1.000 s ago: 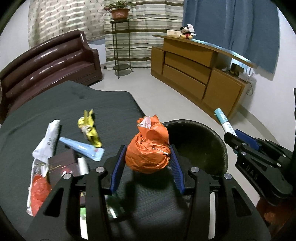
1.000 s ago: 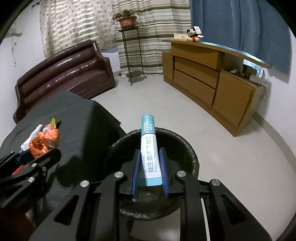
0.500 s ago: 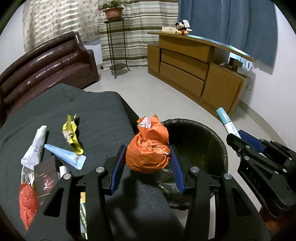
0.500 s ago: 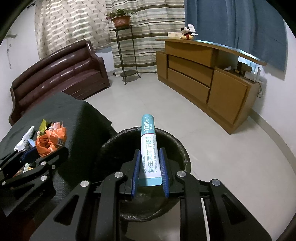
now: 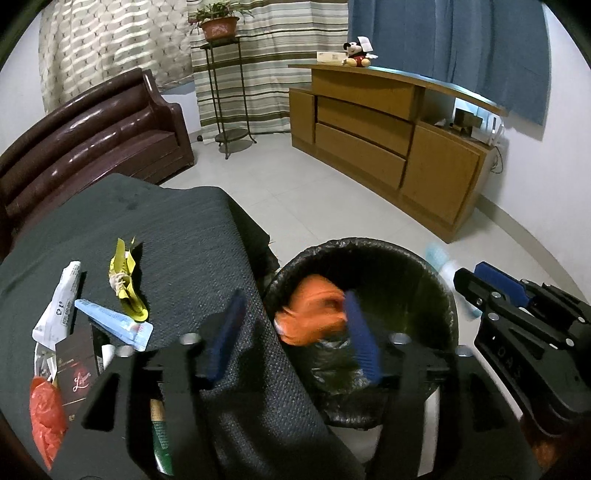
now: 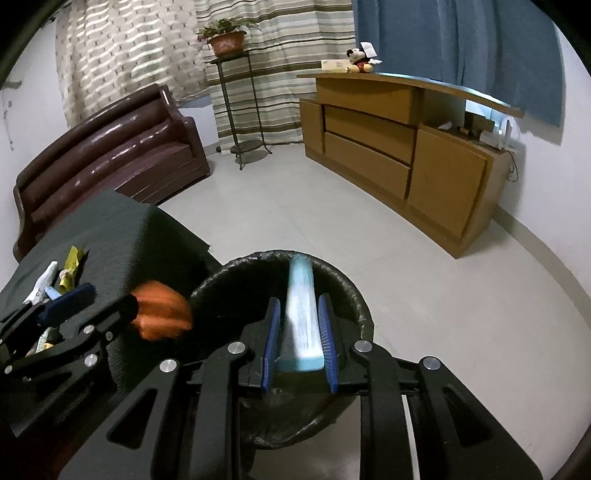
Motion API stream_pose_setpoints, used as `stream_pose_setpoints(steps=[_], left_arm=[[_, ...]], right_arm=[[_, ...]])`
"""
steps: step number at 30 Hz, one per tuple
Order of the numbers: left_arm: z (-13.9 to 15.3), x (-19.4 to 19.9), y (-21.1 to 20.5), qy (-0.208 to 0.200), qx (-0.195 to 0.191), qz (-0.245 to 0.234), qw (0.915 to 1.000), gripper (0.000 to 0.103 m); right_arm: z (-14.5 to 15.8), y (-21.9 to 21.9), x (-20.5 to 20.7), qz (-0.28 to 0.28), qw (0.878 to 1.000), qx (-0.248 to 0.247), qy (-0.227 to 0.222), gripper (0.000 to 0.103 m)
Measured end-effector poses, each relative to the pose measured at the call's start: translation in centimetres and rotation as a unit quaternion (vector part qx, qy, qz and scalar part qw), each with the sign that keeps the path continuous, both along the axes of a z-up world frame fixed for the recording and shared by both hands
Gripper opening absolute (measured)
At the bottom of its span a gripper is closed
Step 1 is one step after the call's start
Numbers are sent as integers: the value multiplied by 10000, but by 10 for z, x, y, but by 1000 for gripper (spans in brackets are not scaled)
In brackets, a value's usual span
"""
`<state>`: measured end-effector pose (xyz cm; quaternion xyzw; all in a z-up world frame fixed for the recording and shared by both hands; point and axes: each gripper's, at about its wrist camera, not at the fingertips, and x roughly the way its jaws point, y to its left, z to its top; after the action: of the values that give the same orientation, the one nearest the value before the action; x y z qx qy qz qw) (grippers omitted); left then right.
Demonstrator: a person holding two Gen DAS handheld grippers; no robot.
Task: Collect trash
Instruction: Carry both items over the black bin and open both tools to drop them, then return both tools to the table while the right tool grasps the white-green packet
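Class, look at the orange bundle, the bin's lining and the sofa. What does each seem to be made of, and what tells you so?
Orange bundle: probably thin plastic bag film, crumpled and knotted, though motion-blurred.
Bin lining: black plastic bag, glossy and wrinkled where it folds over the rim.
Sofa: dark brown leather or imitation leather; smooth padded rolls with bright highlights. Which of the two cannot be told.

Two wrist fisheyes, both angled steeply down, close above the black-lined bin (image 5: pixel 369 251) (image 6: pixel 347 284); shared: bin, cabinet at two o'clock.

Brown sofa (image 5: pixel 92 136), wooden cabinet (image 5: pixel 388 147), potted plant (image 5: pixel 219 26).
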<state>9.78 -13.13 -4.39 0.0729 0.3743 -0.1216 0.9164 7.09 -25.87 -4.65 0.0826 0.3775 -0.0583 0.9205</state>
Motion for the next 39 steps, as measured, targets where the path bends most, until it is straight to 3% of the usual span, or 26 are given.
stream_pose_setpoints(steps=[2,8,15,23,39], left_arm=[[0,0,0,9,4,-7,10000,60],[-1,3,-1,22,-36,49,10000,65],[3,2,5,2,-66,83,9999,67],[23,-14,26,-90,-131,137,9998,67],[45,-63,129,-231,-136,795,9965,68]], right_arm=[[-1,-2,0,-56,10000,28,15,31],[0,-6,-1,-125,9999,42,-1,32],[4,-1,-4,-155,9999,-3,-55,41],[19,11,-9,-62,9996,88,-262,59],[38,85,-29,464,9986,-64,-251,61]])
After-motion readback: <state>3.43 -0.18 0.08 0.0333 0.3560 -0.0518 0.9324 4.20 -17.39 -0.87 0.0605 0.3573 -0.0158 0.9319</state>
